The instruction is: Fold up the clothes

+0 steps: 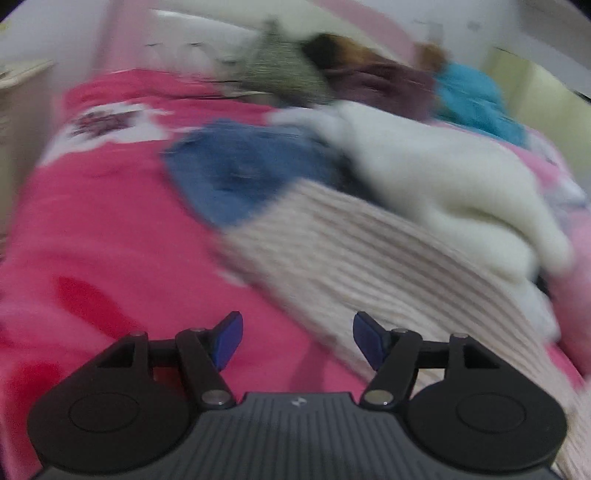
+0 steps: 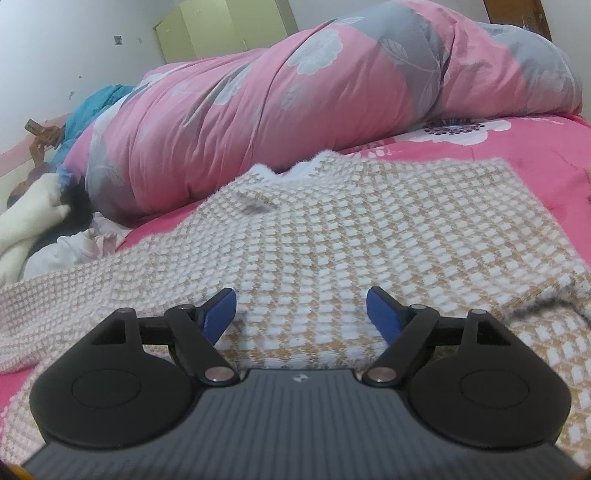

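Note:
A tan-and-white checked knit sweater (image 2: 369, 236) lies spread flat on the pink bedspread (image 2: 535, 144), its neckline toward the rolled duvet. My right gripper (image 2: 301, 314) is open and empty, low over the sweater's near part. In the blurred left wrist view one end of the same knit (image 1: 351, 258) stretches toward the near right. My left gripper (image 1: 297, 339) is open and empty, above the pink bedspread (image 1: 110, 221) just left of that knit edge.
A pile of clothes lies beyond: a blue garment (image 1: 240, 170), a white fleece (image 1: 461, 192), grey (image 1: 280, 66), maroon (image 1: 388, 88) and teal (image 1: 476, 99) pieces. A rolled pink-and-grey duvet (image 2: 314, 92) lies behind the sweater. A green cabinet (image 2: 221, 26) stands by the wall.

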The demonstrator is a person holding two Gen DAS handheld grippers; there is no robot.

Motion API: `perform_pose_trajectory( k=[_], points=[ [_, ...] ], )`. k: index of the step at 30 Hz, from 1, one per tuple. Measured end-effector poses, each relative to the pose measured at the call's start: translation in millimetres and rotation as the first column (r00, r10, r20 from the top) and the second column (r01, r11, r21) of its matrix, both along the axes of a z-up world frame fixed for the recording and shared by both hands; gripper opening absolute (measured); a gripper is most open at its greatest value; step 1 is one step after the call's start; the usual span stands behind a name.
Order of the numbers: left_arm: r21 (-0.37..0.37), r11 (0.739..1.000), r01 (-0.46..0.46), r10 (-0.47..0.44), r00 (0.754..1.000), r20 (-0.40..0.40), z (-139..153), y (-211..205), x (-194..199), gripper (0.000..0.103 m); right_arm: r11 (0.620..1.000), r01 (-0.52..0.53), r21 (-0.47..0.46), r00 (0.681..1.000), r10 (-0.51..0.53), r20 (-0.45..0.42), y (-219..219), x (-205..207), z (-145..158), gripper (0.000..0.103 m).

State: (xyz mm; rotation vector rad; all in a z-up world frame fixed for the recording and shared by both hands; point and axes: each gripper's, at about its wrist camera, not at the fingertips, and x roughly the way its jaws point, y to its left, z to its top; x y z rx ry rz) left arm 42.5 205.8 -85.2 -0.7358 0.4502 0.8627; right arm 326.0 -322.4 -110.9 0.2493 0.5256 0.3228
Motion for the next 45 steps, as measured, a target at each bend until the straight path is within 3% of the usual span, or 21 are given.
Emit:
perform_pose_trajectory(
  k=[1, 5, 10, 16, 18, 21, 25, 30, 33, 35, 37, 39, 41, 42, 45],
  points=[
    [-0.035, 0.999, -0.011, 0.012, 1.000, 0.026, -4, 6, -5, 0.064, 1.000, -0.001, 0.001, 1.000, 0.001, 0.000, 0, 0, 0, 0.078],
    [-0.047, 0.998, -0.033, 0.037, 0.996, 0.078, -3, 13, -1, 0.064, 1.000, -0.001, 0.004, 1.000, 0.001, 0.000, 0, 0, 0, 0.079],
    [0.017, 0.995, -0.097, 0.095, 0.993, 0.069, -11, 30, 11, 0.040, 1.000, -0.003, 0.008, 1.000, 0.003, 0.000, -1, 0, -1, 0.079],
    [0.152, 0.986, -0.073, 0.073, 0.997, 0.008, -2, 25, 27, 0.016, 1.000, -0.004, 0.011, 1.000, 0.004, 0.001, -1, 0, -1, 0.080],
    [0.188, 0.980, -0.062, 0.060, 0.998, 0.013, 6, 20, 27, 0.013, 1.000, -0.005, 0.013, 1.000, 0.005, 0.001, -1, 0, -1, 0.080],
    [0.230, 0.972, -0.046, 0.036, 0.998, 0.046, 27, 8, 24, 0.011, 1.000, -0.007, 0.020, 1.000, 0.007, 0.001, -3, 0, -1, 0.080],
    [0.324, 0.946, 0.026, -0.067, 0.991, 0.115, 75, -27, 33, 0.010, 0.999, -0.007, 0.031, 1.000, 0.007, -0.001, -5, 0, -1, 0.080],
    [0.426, 0.886, 0.184, -0.282, 0.942, 0.180, 139, -100, 82, 0.010, 0.998, -0.007, 0.065, 1.000, 0.007, -0.007, -10, 0, -1, 0.080],
    [0.536, 0.796, 0.282, -0.445, 0.872, 0.203, 173, -170, 126, 0.010, 0.995, -0.010, 0.097, 1.000, 0.011, -0.012, -15, 1, -2, 0.080],
    [0.607, 0.717, 0.343, -0.555, 0.807, 0.200, 192, -224, 157, 0.009, 0.994, -0.013, 0.113, 1.000, 0.014, -0.014, -17, 2, -3, 0.080],
    [0.646, 0.645, 0.409, -0.657, 0.728, 0.195, 205, -285, 181, 0.010, 0.992, -0.015, 0.122, 1.000, 0.016, -0.014, -18, 1, -3, 0.080],
    [0.658, 0.554, 0.511, -0.767, 0.621, 0.164, 199, -336, 194, 0.013, 0.991, -0.016, 0.131, 1.000, 0.018, -0.015, -19, 1, -4, 0.080],
    [0.664, 0.447, 0.599, -0.858, 0.497, 0.130, 192, -386, 207, 0.028, 0.990, -0.018, 0.141, 1.000, 0.021, -0.017, -20, 2, -4, 0.080],
    [0.666, 0.389, 0.637, -0.896, 0.430, 0.112, 189, -411, 213, 0.044, 0.989, -0.019, 0.149, 1.000, 0.022, -0.017, -21, 2, -4, 0.080],
    [0.719, 0.285, 0.635, -0.928, 0.372, 0.039, 157, -443, 196, 0.049, 0.983, -0.023, 0.182, 0.999, 0.027, -0.018, -25, 2, -6, 0.081]
  ],
)
